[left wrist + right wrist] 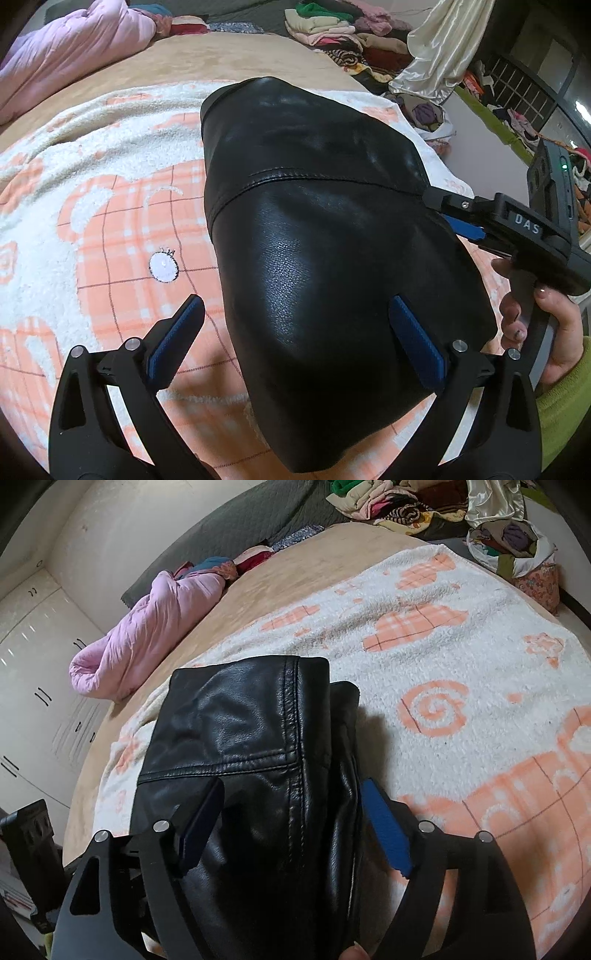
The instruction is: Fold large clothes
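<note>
Left wrist view: a folded black leather jacket (314,258) lies on a white and orange blanket (92,206) spread over a tan bedcover (184,59). The left gripper (291,343) hangs over the near end of the jacket with its jaws spread wide. One blue pad (417,343) sits against the leather on top; the other pad (177,339) stands off over the blanket, clear of the jacket's edge. Nothing is clamped between them.

At the jacket's right edge, the right gripper (458,218) comes in from the side, held by a hand (543,317) in a yellow-green sleeve (569,398). Its tip lies against the jacket by a stitched seam (295,175) that runs across the leather.

Right wrist view: the jacket (251,775) fills the middle, lying toward the blanket's (443,646) left edge, with a seam crossing it and a thick folded edge on its right side. The right gripper (295,823) straddles this edge with its jaws apart. Its blue pad (388,827) stands just beside the fold and the dark pad (203,819) rests over the leather, so the grip is released.

A rolled pink quilt (147,635) lies at the bedcover's far left edge. Heaps of clothes (332,26) are piled beyond the bed's far edge.
</note>
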{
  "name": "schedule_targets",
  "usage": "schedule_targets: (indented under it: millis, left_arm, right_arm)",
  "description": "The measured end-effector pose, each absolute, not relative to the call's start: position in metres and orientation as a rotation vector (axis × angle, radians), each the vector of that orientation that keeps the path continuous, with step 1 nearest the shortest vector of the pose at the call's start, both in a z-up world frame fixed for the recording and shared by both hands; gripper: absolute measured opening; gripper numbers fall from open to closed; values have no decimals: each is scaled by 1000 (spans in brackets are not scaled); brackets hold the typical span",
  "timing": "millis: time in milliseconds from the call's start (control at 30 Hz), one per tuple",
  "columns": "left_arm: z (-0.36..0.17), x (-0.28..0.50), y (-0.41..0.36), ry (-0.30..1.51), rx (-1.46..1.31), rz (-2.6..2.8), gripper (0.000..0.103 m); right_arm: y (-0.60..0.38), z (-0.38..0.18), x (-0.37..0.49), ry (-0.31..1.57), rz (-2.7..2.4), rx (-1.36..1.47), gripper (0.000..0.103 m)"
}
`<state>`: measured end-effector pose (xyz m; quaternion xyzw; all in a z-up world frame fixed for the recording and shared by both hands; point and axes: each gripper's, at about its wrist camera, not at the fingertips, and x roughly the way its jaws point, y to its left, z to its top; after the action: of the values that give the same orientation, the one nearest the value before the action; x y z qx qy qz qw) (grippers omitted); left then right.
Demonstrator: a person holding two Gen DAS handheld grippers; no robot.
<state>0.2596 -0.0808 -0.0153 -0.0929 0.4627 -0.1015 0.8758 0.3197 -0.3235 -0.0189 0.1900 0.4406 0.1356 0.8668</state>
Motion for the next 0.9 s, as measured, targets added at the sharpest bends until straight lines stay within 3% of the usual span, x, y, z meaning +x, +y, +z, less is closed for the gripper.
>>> schedule_targets:
  millis: [900]
  left_arm:
    - [28, 213, -84, 907, -191, -216, 93]
  right_arm:
    - [-320, 50, 242, 769, 283, 294, 96]
